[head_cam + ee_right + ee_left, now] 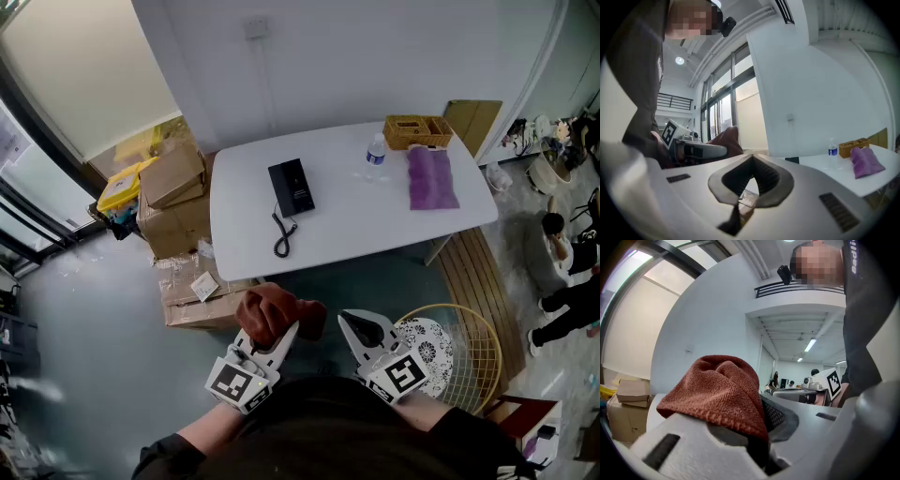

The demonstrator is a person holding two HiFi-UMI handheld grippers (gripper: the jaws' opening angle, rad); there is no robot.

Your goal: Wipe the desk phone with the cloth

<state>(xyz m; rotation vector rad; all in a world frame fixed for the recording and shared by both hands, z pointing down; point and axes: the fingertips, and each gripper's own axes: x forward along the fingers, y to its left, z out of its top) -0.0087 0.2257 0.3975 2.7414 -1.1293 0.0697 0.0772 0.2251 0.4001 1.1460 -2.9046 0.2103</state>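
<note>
The black desk phone (292, 187) lies on the white table (375, 230), its coiled cord (282, 236) trailing toward the near edge. Both grippers are held low in front of me, well short of the table. My left gripper (274, 339) is shut on a rust-red cloth (272, 312). In the left gripper view the cloth (717, 385) bulges up out of the jaws of that gripper (759, 430). My right gripper (361, 330) is shut with nothing in it. The right gripper view shows this gripper (752, 161) with its tips together, and the red cloth (726, 139) beside it.
On the table's right part are a water bottle (375, 155), a wicker basket (417, 131) and a purple cloth (431, 176). Cardboard boxes (173, 202) are stacked left of the table. A yellow wire chair (464, 352) stands near my right side. People (562, 253) are at the far right.
</note>
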